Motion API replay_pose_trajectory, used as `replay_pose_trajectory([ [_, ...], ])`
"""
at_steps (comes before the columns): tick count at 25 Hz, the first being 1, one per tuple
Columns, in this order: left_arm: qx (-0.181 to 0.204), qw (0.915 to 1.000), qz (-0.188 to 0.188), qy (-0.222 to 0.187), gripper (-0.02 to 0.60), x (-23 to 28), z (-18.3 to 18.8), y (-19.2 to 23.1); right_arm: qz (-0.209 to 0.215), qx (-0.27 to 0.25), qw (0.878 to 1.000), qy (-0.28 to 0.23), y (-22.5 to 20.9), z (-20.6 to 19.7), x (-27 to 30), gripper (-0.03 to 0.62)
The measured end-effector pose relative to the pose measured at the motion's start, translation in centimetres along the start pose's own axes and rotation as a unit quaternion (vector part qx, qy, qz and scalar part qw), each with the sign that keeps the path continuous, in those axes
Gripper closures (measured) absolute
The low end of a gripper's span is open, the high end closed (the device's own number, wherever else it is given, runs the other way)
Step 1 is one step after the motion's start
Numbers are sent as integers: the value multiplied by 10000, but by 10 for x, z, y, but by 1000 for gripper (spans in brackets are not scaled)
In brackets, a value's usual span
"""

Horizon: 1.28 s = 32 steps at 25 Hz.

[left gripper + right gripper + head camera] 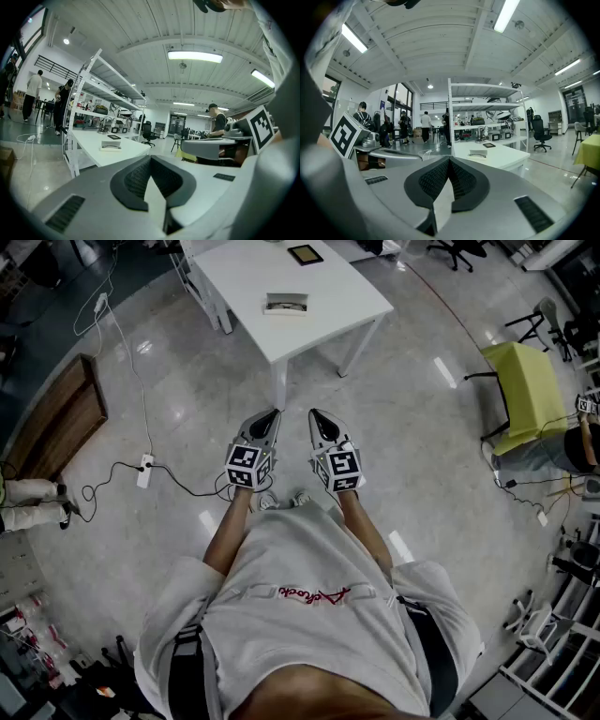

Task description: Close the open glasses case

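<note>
The open glasses case (286, 304) lies on the white table (337, 292), far ahead of me. It shows small in the left gripper view (111, 146) and in the right gripper view (478, 153). My left gripper (271, 414) and right gripper (315, 415) are held side by side over the floor, short of the table's near corner and pointing toward it. In each gripper view the jaws meet at the tip with nothing between them: left gripper (150, 157), right gripper (450, 159). Both are shut and empty.
A flat black item (305, 254) lies farther back on the table. A cable and power strip (144, 471) run across the floor at left, beside a wooden board (58, 420). A yellow-green chair (528, 390) stands at right. White shelving (485, 112) and people stand in the background.
</note>
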<state>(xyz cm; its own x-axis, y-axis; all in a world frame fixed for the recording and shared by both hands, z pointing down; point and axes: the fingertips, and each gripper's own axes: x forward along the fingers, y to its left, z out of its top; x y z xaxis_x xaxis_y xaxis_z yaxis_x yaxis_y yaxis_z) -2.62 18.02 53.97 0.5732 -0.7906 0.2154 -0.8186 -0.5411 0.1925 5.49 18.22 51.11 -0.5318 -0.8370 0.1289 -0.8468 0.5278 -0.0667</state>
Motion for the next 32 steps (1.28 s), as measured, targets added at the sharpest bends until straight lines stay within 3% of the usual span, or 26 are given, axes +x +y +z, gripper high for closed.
replay_pose_trajectory([
  [19, 12, 10000, 93, 32, 557, 6, 0, -8, 250, 102, 9996, 22, -7, -5, -6, 563],
  [32, -72, 9999, 136, 61, 557, 29, -14, -39, 588, -32, 9981, 152, -21, -14, -14, 563],
])
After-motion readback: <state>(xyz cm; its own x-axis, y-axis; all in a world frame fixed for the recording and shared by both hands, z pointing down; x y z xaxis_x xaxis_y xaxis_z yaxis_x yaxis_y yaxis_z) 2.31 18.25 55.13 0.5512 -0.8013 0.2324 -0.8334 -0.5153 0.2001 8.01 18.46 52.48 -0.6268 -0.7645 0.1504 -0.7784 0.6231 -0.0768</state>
